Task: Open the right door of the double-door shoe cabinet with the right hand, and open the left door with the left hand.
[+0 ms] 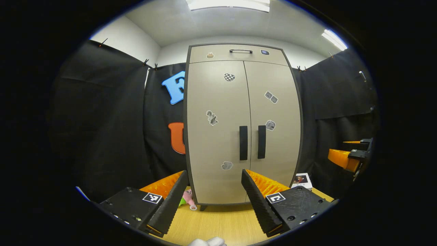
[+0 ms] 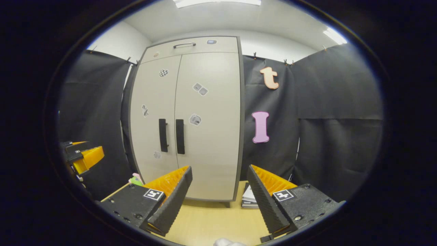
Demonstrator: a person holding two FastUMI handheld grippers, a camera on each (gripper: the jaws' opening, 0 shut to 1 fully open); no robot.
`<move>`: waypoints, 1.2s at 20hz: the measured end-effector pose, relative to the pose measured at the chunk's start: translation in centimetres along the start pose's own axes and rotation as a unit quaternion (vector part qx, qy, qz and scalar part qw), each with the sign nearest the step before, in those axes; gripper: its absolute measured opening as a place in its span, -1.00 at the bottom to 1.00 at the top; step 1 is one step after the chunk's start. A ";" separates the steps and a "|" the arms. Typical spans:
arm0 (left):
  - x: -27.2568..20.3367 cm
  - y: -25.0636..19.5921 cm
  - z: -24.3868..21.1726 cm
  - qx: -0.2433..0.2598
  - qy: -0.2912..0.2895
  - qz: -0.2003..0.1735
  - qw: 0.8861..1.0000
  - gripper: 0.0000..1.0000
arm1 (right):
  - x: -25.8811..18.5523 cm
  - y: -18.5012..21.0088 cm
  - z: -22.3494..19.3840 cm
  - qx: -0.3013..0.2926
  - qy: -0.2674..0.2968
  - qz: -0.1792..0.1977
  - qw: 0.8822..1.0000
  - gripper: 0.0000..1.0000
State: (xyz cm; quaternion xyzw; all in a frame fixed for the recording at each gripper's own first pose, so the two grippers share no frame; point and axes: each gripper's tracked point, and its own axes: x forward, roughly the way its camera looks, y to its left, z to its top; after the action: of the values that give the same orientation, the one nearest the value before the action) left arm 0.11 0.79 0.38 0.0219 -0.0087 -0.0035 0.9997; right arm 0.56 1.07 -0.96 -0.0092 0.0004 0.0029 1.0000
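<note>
Beige shoe cabinet [image 1: 218, 136], both doors closed.
My left gripper [image 1: 213, 201] and right gripper [image 2: 218, 201] hang released, short of the handles [image 1: 252, 142].

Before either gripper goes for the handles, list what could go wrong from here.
1. The two door handles, left and right, stand close side by side, so a gripper could catch the wrong one or both.
2. The left gripper and right gripper must meet at the middle seam and might collide.
3. A pink toy and a book stack lie by the cabinet's foot; swinging doors may sweep them.
</note>
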 end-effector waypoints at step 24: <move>-3.6 3.5 -0.7 0.005 0.014 0.057 0.998 0.91 | 17.3 10.4 1.1 -0.029 0.009 0.035 0.999 1.00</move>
State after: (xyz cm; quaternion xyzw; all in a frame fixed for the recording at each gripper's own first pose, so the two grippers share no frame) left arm -3.50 4.37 -0.20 0.0267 0.0043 0.0540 0.9982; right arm 17.77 11.58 -0.05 -0.0382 0.0094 0.0374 0.9985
